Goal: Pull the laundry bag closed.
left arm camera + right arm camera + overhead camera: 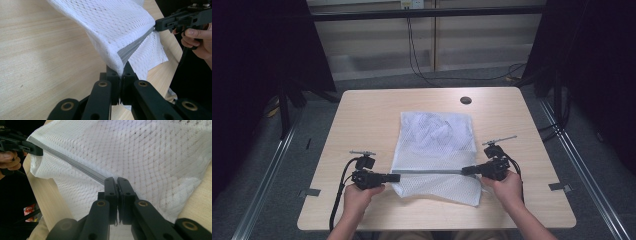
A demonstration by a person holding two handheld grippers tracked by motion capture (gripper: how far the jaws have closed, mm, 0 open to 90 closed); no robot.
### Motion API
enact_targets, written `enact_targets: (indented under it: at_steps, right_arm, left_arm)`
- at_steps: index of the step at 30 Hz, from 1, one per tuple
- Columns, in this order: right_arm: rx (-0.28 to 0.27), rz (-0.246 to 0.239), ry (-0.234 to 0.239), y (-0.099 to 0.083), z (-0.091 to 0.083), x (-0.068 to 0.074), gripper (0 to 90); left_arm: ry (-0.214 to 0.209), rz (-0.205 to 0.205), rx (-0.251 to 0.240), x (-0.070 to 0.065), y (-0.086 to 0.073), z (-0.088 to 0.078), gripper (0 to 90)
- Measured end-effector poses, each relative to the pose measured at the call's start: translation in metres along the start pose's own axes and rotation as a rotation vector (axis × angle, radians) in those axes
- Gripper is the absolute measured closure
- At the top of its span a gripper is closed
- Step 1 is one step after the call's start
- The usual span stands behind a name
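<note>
Left gripper, near table's left front: jaws clenched on left end of the grey strip across a white mesh bag. Bag lies mid-table, near portion lifted off the wood, strip taut between both grippers. Right gripper: jaws clamped on strip's right end. Small dark round hole near far edge.

Lab: black curtains, floor rails, cables.

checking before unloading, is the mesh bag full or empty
Not empty: the mesh bag bulges at its far end with crumpled white contents; what they are, cannot tell.
</note>
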State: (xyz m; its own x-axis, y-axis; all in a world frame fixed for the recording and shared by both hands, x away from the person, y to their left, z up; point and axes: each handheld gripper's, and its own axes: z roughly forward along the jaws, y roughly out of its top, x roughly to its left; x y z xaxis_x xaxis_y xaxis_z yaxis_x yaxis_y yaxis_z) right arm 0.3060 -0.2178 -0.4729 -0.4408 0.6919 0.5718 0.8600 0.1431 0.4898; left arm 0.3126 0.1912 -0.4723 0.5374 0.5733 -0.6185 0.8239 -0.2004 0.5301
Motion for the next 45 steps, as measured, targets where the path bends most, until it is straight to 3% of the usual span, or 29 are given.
enact_targets:
  at_steps: [2,7,18,22,32,36,45]
  right_arm:
    - [0.005,-0.005,-0.017,0.0,0.0,0.0,87.4]
    - [-0.007,0.019,-0.004,-0.003,-0.006,-0.007,87.4]
    - [-0.005,-0.001,-0.03,-0.004,-0.009,-0.007,87.5]
    - [-0.015,0.022,-0.02,-0.006,-0.013,-0.013,87.4]
    - [-0.014,0.018,-0.019,-0.007,-0.016,-0.013,87.4]
    - [-0.015,0.024,-0.044,-0.008,-0.02,-0.016,87.4]
    - [-0.024,0.026,-0.035,-0.012,-0.024,-0.019,87.5]
  left_arm:
    - [0.002,-0.007,-0.008,0.001,0.0,-0.002,88.6]
    - [-0.004,-0.011,-0.006,0.002,-0.001,-0.002,88.6]
    - [0.003,-0.007,-0.005,0.001,0.0,-0.002,88.6]
    - [0.001,-0.01,-0.008,0.002,0.0,-0.003,88.6]
    - [0.004,-0.007,-0.003,0.001,0.0,-0.002,88.6]
    - [0.006,-0.012,-0.009,0.003,0.0,-0.004,88.6]
    - [0.002,-0.01,-0.004,0.002,0.0,-0.003,88.6]
